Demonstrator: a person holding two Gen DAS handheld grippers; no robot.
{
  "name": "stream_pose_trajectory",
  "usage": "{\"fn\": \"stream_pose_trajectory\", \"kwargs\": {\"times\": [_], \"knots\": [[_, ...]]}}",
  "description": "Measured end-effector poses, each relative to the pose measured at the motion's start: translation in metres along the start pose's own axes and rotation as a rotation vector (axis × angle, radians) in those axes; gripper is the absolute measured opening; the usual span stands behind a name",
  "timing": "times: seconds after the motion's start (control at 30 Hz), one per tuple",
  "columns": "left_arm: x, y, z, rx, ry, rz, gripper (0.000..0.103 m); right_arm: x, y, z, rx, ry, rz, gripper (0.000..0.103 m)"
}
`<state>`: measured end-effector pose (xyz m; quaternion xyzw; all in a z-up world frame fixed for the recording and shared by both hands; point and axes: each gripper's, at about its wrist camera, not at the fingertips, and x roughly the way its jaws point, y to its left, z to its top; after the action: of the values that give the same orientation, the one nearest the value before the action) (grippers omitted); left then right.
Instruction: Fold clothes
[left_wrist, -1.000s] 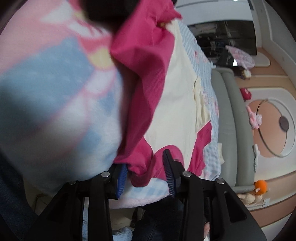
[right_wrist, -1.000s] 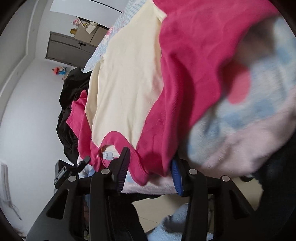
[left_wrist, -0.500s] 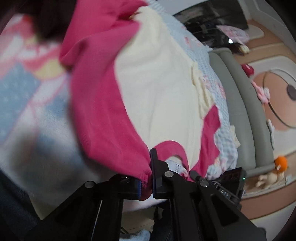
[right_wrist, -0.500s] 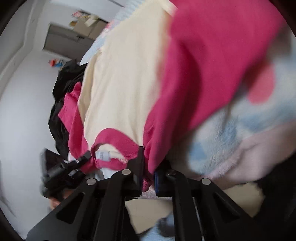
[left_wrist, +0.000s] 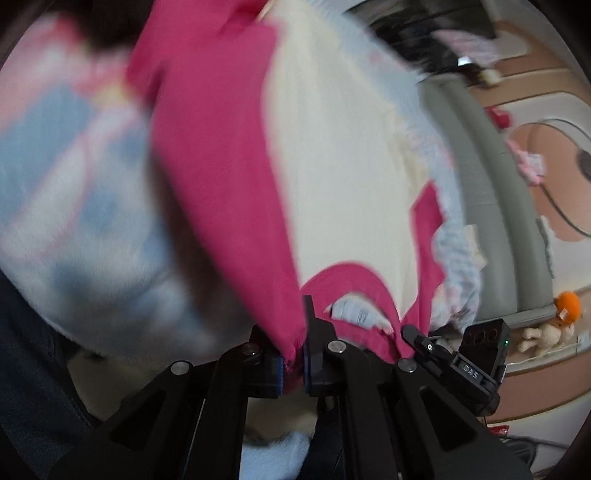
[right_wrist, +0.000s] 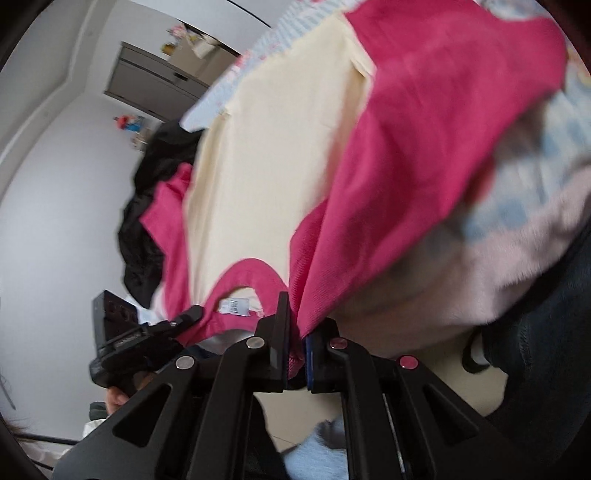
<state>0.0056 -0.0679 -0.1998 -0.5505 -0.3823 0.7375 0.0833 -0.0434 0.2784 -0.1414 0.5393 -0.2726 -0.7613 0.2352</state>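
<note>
Bedroom clutter frames a bed (left_wrist: 454, 258) where the pink-and-cream shirt (left_wrist: 332, 166) lies spread; left gripper (left_wrist: 293, 363) and right gripper (right_wrist: 295, 360) fingers each pinch a pink shoulder at the near neckline, the left easing slightly. Folding looks barely begun.

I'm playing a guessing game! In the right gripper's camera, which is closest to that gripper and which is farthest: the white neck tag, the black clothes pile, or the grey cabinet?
1. White neck tag, just left of the right gripper, inside the pink collar.
2. Black clothes pile, farther left, past the shirt's edge.
3. Grey cabinet, far back against the wall, upper left.
</note>
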Motion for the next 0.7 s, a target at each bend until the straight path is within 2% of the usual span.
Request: {"fn": "stream_pose_trajectory", "kwargs": {"times": [0.07, 0.1, 0.17, 0.3, 0.4, 0.43, 0.5, 0.6, 0.7], "knots": [[0.007, 0.010, -0.003, -0.047, 0.088, 0.064, 0.016, 0.002, -0.017, -0.004, 0.064, 0.050, -0.062, 0.010], [0.001, 0.009, -0.005, -0.035, 0.092, 0.076, 0.017, 0.004, -0.025, -0.007, 0.095, 0.074, -0.093, 0.011], [-0.017, 0.003, -0.008, 0.017, 0.052, 0.096, 0.024, 0.006, -0.041, -0.011, 0.159, 0.124, -0.155, 0.011], [-0.065, -0.025, -0.011, 0.189, -0.119, 0.064, 0.026, -0.045, -0.026, -0.002, 0.069, -0.068, -0.223, 0.012], [-0.082, -0.056, -0.009, 0.324, -0.188, -0.013, 0.029, -0.061, -0.001, 0.009, -0.045, -0.138, -0.237, 0.014], [-0.080, -0.065, -0.005, 0.353, -0.196, -0.028, 0.035, -0.061, 0.007, 0.012, -0.080, -0.149, -0.230, 0.016], [-0.072, -0.080, 0.002, 0.394, -0.199, -0.048, 0.035, -0.045, 0.029, 0.023, -0.150, -0.133, -0.201, 0.028], [-0.035, -0.095, 0.020, 0.400, -0.150, -0.024, 0.033, -0.023, 0.039, 0.036, -0.222, -0.091, -0.178, 0.028], [0.000, -0.111, 0.022, 0.439, -0.136, 0.031, 0.033, 0.006, 0.051, 0.040, -0.268, -0.073, -0.165, 0.028]]}}
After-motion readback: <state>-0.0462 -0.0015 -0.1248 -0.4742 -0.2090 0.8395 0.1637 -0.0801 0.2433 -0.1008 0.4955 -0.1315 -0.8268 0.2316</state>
